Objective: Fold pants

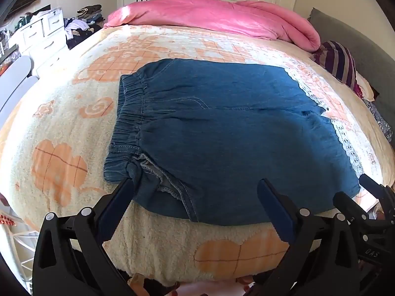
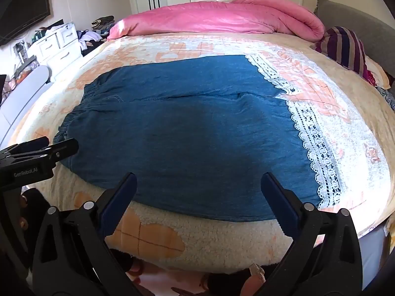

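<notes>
I judge the pants soft and limp (lace hem right); both my left gripper and right gripper gape wide, so grip near-edge corners.

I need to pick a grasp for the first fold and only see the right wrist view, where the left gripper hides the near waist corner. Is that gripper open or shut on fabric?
Observer: Open. The left gripper has its fingers spread at the near edge of the pants, with nothing pinched.
Operator: Is the waist corner lying flat?
Observer: No. The waist corner is turned over, showing pale inner seam stitching.
Operator: Where is the gripper relative to it?
Observer: One of its fingers ends right at that corner. I cannot tell whether it touches.
</notes>
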`<action>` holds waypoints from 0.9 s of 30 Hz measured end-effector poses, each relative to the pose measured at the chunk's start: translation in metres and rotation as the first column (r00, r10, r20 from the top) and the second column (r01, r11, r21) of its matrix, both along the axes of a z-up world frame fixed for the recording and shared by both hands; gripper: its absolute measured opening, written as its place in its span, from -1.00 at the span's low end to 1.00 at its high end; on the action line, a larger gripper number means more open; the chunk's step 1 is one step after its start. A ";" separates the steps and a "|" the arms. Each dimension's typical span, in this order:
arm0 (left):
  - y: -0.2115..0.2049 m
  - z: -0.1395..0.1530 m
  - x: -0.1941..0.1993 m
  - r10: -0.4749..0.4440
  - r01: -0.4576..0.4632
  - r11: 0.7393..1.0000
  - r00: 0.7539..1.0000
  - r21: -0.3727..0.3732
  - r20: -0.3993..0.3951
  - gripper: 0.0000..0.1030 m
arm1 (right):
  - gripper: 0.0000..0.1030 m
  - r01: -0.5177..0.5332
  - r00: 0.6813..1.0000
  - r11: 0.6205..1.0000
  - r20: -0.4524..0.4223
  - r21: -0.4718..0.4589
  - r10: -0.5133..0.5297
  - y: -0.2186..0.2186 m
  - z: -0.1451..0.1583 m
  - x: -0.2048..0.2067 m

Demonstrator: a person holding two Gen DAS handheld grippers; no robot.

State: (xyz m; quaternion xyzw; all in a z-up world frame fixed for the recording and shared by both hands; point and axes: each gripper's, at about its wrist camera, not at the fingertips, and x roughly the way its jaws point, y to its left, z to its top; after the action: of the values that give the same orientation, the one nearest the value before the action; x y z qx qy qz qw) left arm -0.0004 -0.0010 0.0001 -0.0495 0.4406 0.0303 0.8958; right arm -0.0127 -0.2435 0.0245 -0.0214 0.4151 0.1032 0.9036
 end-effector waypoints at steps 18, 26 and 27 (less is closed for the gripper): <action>-0.004 -0.003 0.002 -0.018 0.018 1.000 1.000 -0.015 -0.006 0.92 | 0.84 0.000 1.000 0.999 0.010 -0.032 0.000 0.002 0.001 0.001; -0.007 0.001 0.001 -0.024 0.024 1.000 1.000 -0.010 -0.001 0.92 | 0.84 -0.002 1.000 1.000 0.007 -0.028 0.003 0.002 0.001 0.002; -0.007 0.001 0.001 -0.025 0.025 1.000 1.000 -0.012 -0.001 0.92 | 0.84 -0.002 1.000 1.000 0.008 -0.028 0.002 0.003 0.001 0.002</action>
State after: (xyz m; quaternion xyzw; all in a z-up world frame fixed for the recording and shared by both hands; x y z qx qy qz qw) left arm 0.0009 -0.0077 0.0009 -0.0491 0.4421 0.0166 0.8955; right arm -0.0109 -0.2410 0.0251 -0.0351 0.4129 0.0981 0.9048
